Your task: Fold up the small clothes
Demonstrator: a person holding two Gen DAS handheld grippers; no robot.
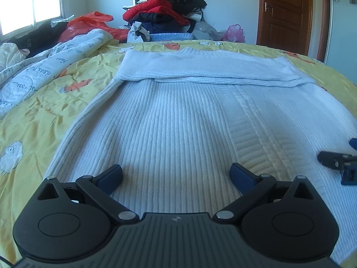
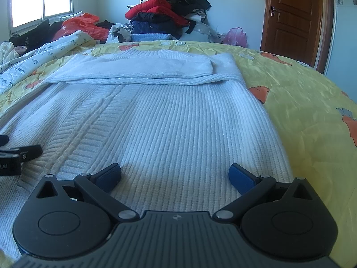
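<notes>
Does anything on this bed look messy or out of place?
The white sweater lies flat and neat, sleeves folded across its chest. The oddities sit behind it: a leaning clothes pile against the wall, and a rumpled quilt bunched at the yellow sheet's far left side.

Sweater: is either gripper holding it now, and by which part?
Neither. Left gripper and right gripper are both open above the white sweater, gripping nothing.

Daylight floods in from a blown-out window [image 1: 31, 0] at upper left, casting a cool blue tint over both views. Soft shadows pool on the white sweater [image 2: 156, 122] just ahead of each camera. Fisheye distortion curves the bed's edges; corners darken, focus stays sharp.
</notes>
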